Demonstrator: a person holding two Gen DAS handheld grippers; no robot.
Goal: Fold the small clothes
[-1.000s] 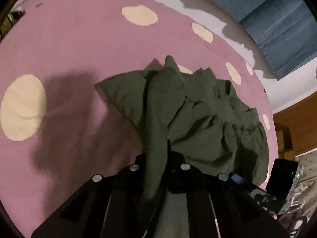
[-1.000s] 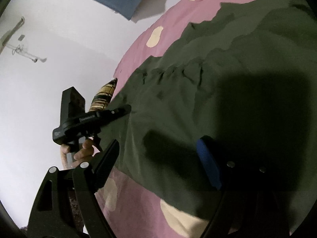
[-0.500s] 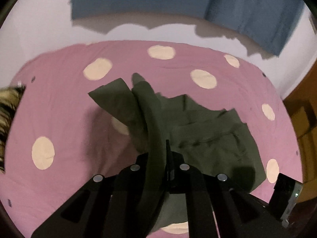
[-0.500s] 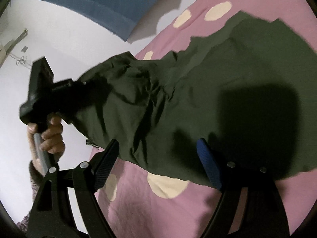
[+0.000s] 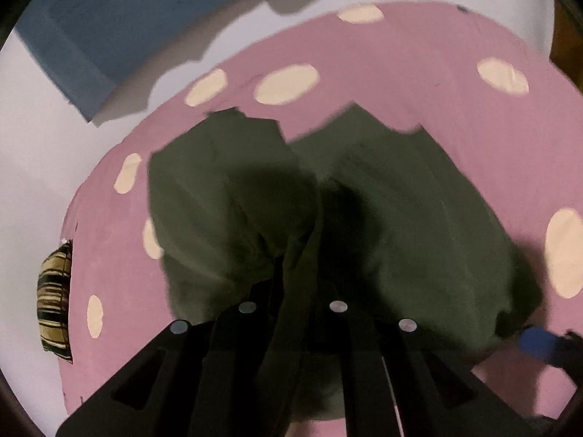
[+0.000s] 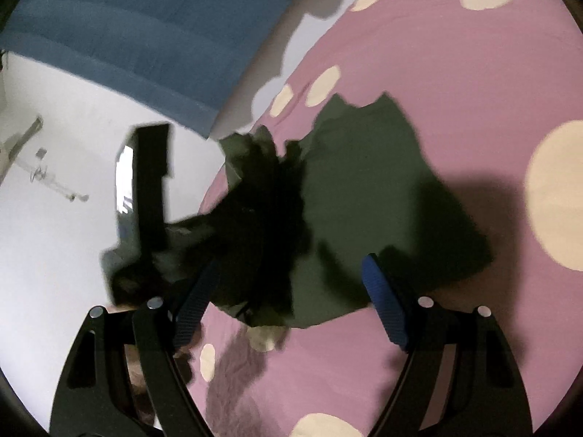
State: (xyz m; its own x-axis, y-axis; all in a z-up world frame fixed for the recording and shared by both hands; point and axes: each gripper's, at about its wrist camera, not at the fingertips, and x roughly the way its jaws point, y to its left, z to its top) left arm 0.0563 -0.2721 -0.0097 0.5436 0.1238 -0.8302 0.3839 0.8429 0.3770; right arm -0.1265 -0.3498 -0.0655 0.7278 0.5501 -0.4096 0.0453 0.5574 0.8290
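The olive garment (image 5: 419, 225) is soft, matt woven cloth. The pink spotted bedsheet (image 5: 400, 58) looks like smooth, matt fabric. The right claw (image 6: 288, 291) has ribbed blue pads (image 6: 382, 302) on matt black plastic, with shiny metal bolts.

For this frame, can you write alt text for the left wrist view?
The left gripper, shut, pinches a fold of a dark green garment lying on a pink bedspread with cream dots; a blue curtain hangs behind.
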